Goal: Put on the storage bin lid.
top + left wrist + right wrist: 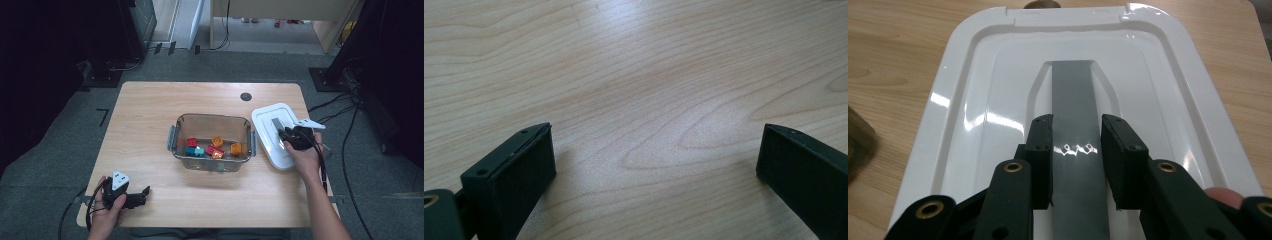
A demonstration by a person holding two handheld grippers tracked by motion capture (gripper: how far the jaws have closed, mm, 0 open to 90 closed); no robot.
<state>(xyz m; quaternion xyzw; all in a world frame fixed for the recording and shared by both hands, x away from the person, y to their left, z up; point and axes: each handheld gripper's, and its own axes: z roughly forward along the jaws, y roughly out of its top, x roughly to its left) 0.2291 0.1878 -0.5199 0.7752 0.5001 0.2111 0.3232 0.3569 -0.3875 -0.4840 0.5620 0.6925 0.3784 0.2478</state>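
Reaching forward over the white lid (973,100), the right gripper (1076,145) clamps its narrow jaws on the grey handle strip (1073,95). Left gripper (131,197) rests wide-jawed on the counter (634,75).

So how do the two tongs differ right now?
The left tongs lie low near the table's front edge, jaws wide apart over bare wood. The right tongs sit over the white lid, jaws narrowed onto its grey handle strip. Both are black and hand-held.
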